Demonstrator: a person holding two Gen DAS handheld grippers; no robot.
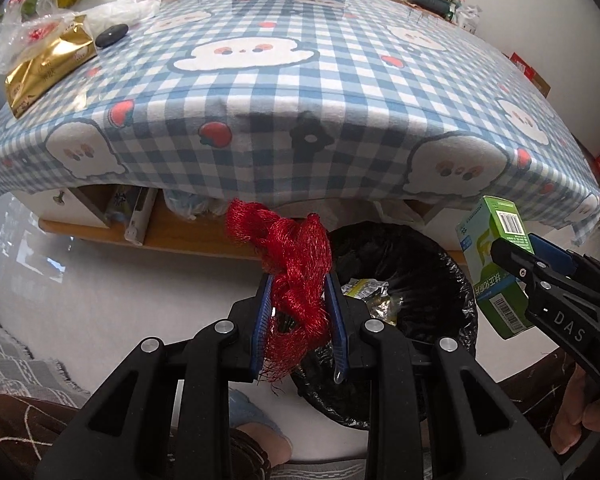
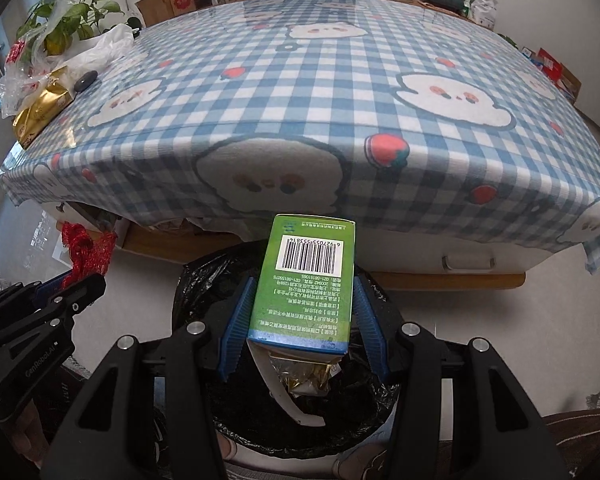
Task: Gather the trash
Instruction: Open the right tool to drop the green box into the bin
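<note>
My left gripper [image 1: 298,280] is shut on a crumpled red mesh net [image 1: 296,264] and holds it over the left rim of a bin lined with a black bag [image 1: 452,280]. My right gripper [image 2: 303,284] is shut on a green carton box [image 2: 308,280] with a barcode, held directly above the same bin [image 2: 204,280]. The box also shows in the left wrist view [image 1: 496,260], and the net in the right wrist view [image 2: 86,246]. Wrappers [image 1: 370,294] lie inside the bin.
A low table with a blue checked cloth [image 1: 300,92] stands just behind the bin. A gold packet [image 1: 48,68], plastic bags [image 1: 120,4] and a black oval object [image 1: 112,36] lie on its far left. Plants and boxes stand behind.
</note>
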